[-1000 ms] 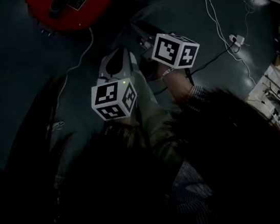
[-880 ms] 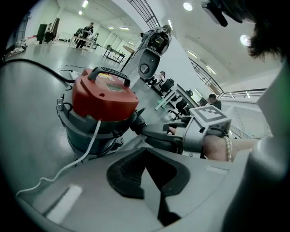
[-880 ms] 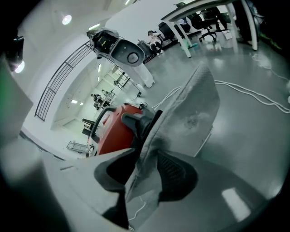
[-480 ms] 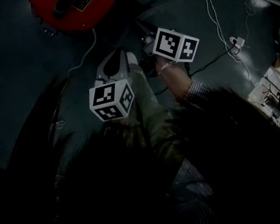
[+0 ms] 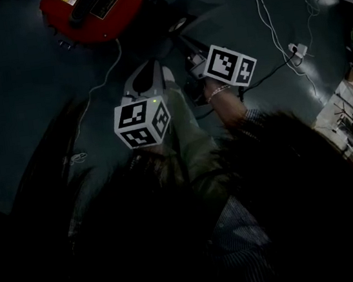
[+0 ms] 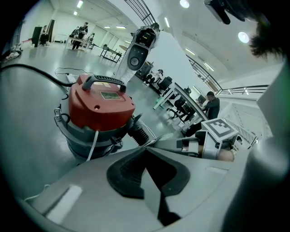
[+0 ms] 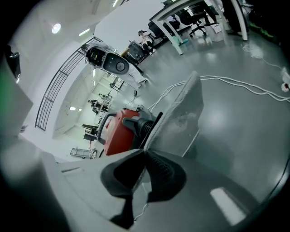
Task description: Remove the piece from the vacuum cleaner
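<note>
Looks along the left gripper, jaws shut tip to tip with nothing between them, toward a red vacuum cleaner on the grey floor, a white cable hanging down its front. Shows a black ribbed hose leading from the cleaner to a flat grey piece just beyond the jaw tips, the right gripper at its far end. Takes in seated people far behind.
</note>
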`<state>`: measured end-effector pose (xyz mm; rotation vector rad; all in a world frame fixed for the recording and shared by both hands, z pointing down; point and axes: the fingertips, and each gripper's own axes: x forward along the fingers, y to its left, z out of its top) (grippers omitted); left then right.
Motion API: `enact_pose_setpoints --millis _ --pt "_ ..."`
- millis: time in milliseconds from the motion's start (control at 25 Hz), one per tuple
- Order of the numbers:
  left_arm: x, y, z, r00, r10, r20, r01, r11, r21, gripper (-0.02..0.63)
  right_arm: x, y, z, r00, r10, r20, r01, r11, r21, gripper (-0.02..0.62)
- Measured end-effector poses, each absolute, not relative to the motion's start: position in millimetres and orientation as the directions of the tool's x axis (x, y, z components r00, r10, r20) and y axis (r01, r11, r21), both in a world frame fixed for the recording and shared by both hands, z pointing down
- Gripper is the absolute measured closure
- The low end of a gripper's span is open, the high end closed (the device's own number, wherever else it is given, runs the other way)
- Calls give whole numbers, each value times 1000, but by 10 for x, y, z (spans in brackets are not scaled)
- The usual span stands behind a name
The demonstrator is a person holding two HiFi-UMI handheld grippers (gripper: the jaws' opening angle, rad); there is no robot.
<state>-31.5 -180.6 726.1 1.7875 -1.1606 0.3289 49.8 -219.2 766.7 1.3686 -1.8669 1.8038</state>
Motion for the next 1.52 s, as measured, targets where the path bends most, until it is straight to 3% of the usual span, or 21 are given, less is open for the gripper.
enact_pose_setpoints --millis 440,920,1280,1520 --pt "-160 -1868 6597 566 -553 611 -804 -205 558 600 587 -1952 6912 -561 -447 697 -765 -43 -643 575" --pt "-114 -1731 5035 589 -537 603 -803 -305 512 600 591 -1694 5097 -563 -494 663 -792 94 -603 575" --pt "-94 -1595 3963 577 -583 572 -811 -326 486 600 487 -1503 3893 -609 -562 560 -742 153 -653 574" --pt "-16 -1594 3634 596 -596 538 -796 -352 492 600 530 -1400 3579 -612 -589 528 -743 200 -639 574"
